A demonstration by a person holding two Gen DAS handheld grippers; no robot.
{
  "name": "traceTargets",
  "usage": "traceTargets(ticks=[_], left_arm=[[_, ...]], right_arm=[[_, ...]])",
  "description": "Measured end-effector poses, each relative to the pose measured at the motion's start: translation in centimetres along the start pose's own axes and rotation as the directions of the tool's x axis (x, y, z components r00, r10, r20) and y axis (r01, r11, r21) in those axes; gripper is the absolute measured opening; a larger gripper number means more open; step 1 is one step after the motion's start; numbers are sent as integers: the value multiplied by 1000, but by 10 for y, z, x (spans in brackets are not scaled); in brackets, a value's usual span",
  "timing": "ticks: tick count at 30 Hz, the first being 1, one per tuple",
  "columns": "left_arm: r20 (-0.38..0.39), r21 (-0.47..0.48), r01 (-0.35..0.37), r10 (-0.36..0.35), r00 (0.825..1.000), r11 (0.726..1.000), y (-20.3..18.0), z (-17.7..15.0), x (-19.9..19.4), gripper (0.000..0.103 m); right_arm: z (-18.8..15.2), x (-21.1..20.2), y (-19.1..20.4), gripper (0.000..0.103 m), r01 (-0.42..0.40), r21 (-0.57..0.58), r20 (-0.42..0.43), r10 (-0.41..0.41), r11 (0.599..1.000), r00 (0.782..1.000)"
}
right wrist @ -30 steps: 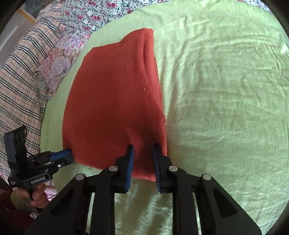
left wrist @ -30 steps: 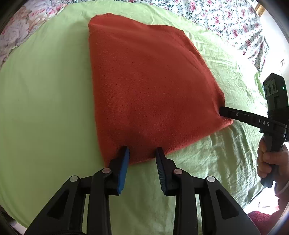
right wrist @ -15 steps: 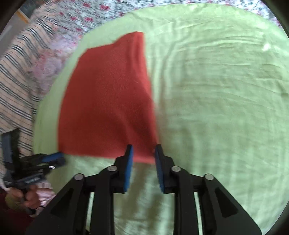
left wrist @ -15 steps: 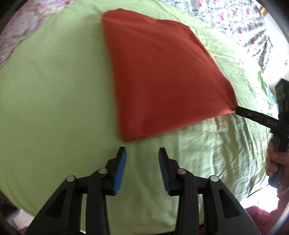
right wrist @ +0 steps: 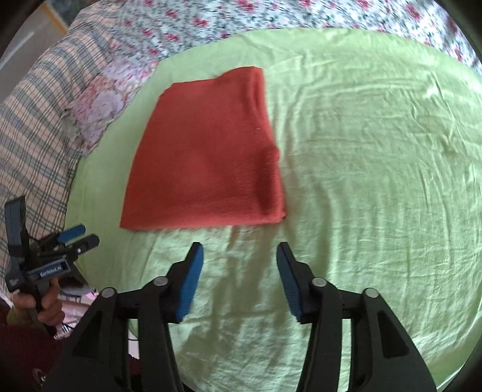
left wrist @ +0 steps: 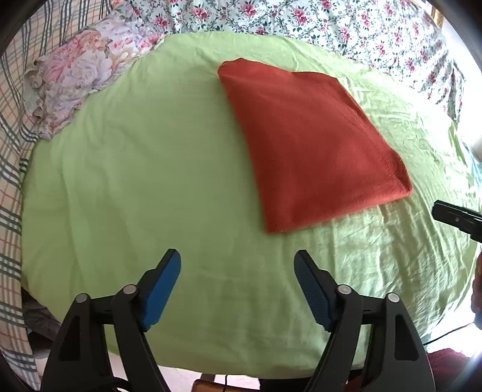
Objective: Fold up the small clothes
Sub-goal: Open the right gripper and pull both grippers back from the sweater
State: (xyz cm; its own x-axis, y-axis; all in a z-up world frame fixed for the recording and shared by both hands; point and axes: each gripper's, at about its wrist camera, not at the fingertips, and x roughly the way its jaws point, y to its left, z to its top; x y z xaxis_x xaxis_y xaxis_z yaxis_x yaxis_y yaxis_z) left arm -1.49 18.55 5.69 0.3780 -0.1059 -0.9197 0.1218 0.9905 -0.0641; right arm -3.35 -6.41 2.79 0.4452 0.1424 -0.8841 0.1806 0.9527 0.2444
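Note:
A folded orange-red cloth [left wrist: 313,144] lies flat on the light green sheet [left wrist: 144,169]; it also shows in the right wrist view [right wrist: 208,162]. My left gripper [left wrist: 238,271] is open and empty, held back from the cloth's near left corner. My right gripper [right wrist: 239,259] is open and empty, just short of the cloth's near edge. The left gripper also shows at the left edge of the right wrist view [right wrist: 79,236], open. The right gripper's finger tip [left wrist: 452,214] shows at the right edge of the left wrist view.
A floral pillow [left wrist: 78,72] lies at the back left on a plaid blanket [left wrist: 12,169]. A floral bedcover [left wrist: 301,24] runs along the back. The green sheet's front edge [left wrist: 211,365] drops off close below my left gripper.
Both grippers have let go of the cloth's near edge, opened wide and pulled back. The cloth now lies flat and free on the sheet.

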Motion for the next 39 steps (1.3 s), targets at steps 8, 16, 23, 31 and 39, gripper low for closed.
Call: traceTargets(ticks=[8,16,23,31,39], left_arm=[[-16,81,-85,87,996,993,-2,-26,4,80],[-17,118,-105,107,994,987,-6,-30,4,82],[64,105,-107,101,993,989,-12,4,-12,86],[62,31,-86,84,995,996,-17,32,-9,89],[-19,-67,18,-20,1000,998,-6,54,23,89]], right_arm=[[-23,-1,10,77,21,-55,-26,-23,998,999],[-44,6,-3,79,56,-50,-79,-60,997,995],[-19,5,11,81,36,-98,-36,-39,995,999],[23,7,27,86,5,-158,23,-1,987,1000],[47,28,18,86,9,-148,6,-9,989,1000]])
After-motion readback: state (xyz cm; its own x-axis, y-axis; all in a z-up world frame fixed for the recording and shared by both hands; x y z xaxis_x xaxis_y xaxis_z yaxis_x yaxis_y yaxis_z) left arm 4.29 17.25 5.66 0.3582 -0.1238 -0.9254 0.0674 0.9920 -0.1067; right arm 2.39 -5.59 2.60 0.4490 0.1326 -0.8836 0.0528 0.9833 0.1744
